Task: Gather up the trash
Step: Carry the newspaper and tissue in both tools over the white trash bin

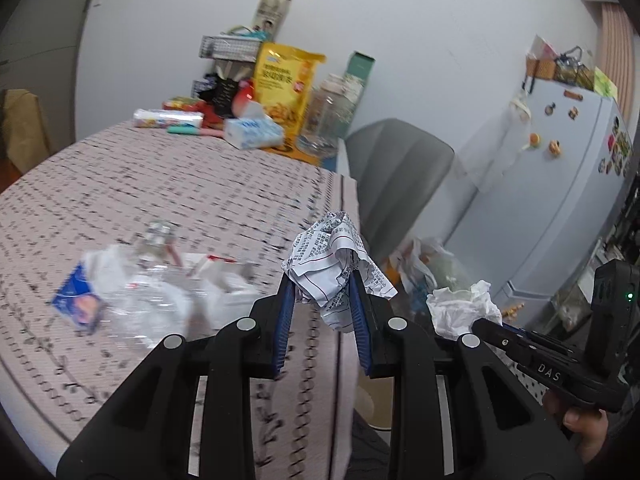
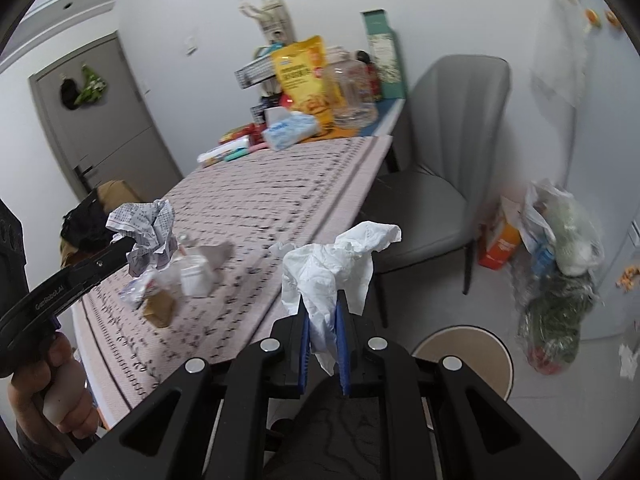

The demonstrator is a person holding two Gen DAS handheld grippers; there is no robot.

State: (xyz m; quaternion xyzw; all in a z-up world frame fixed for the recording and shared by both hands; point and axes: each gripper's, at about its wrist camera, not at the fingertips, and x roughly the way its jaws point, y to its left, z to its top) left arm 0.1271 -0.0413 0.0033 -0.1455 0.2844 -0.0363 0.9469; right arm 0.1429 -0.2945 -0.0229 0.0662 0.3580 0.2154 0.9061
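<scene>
My left gripper (image 1: 322, 284) is shut on a crumpled printed paper ball (image 1: 332, 256) and holds it above the table's right edge; it also shows in the right wrist view (image 2: 144, 236). My right gripper (image 2: 322, 300) is shut on a crumpled white tissue (image 2: 332, 264), held beyond the table edge over the floor; the tissue also shows in the left wrist view (image 1: 460, 308). More trash lies on the patterned tablecloth (image 1: 180, 184): a crushed clear plastic bottle (image 1: 152, 292), a blue wrapper (image 1: 76, 296) and a white carton (image 1: 224, 280).
A grey chair (image 2: 444, 152) stands by the table. Full plastic bags (image 2: 556, 280) sit on the floor by the fridge (image 1: 560, 168). A round stool (image 2: 468, 352) is below my right gripper. Groceries, including a yellow bag (image 2: 304, 76), and tissue packs (image 1: 252, 132) crowd the table's far end.
</scene>
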